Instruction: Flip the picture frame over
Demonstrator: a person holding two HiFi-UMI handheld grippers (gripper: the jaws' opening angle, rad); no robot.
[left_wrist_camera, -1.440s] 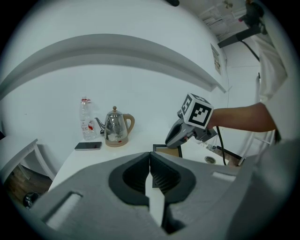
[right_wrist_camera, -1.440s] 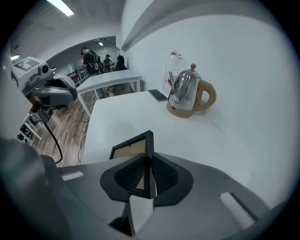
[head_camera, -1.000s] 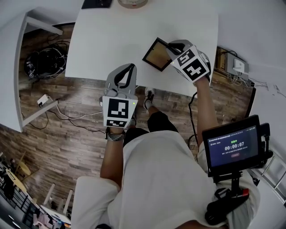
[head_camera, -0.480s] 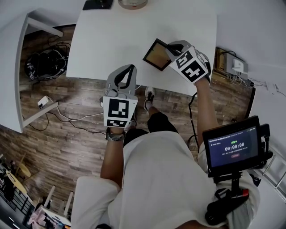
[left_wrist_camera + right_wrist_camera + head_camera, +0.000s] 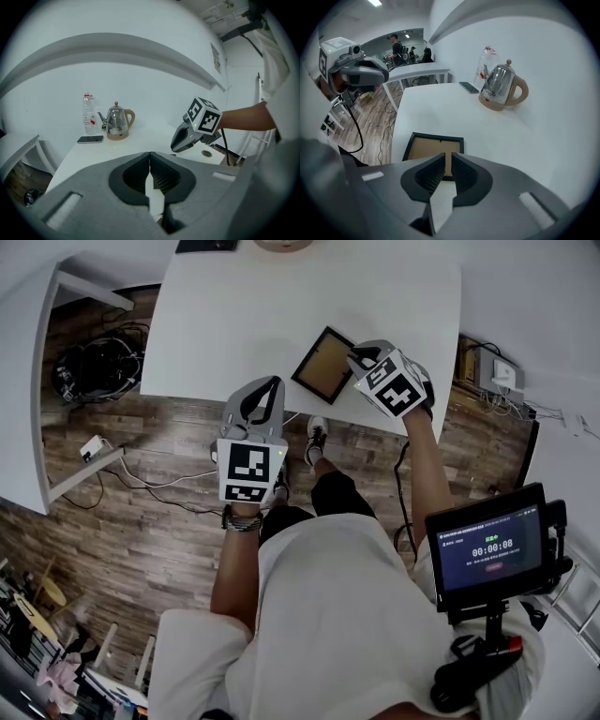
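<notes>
The picture frame [image 5: 322, 367] has a black border and lies brown back up near the front edge of the white table [image 5: 234, 324]. My right gripper [image 5: 358, 354] points steeply down at the frame's right edge. In the right gripper view its jaws [image 5: 445, 155] stand almost together, with the frame [image 5: 431, 146] showing through the thin gap. The exact hold is hidden under the jaws. My left gripper [image 5: 266, 381] hovers shut and empty at the table's front edge, left of the frame. In the left gripper view its jaws [image 5: 150, 154] touch.
A steel kettle [image 5: 502, 89], a plastic bottle [image 5: 484, 65] and a phone [image 5: 468, 87] stand at the table's far end. Cables [image 5: 94, 371] lie on the wooden floor at the left. A tablet [image 5: 487, 545] hangs at the person's waist.
The right gripper and the frame have moved together, downward and toward the table's near edge. The frame now looks flatter on the table. The left gripper has stayed put.
</notes>
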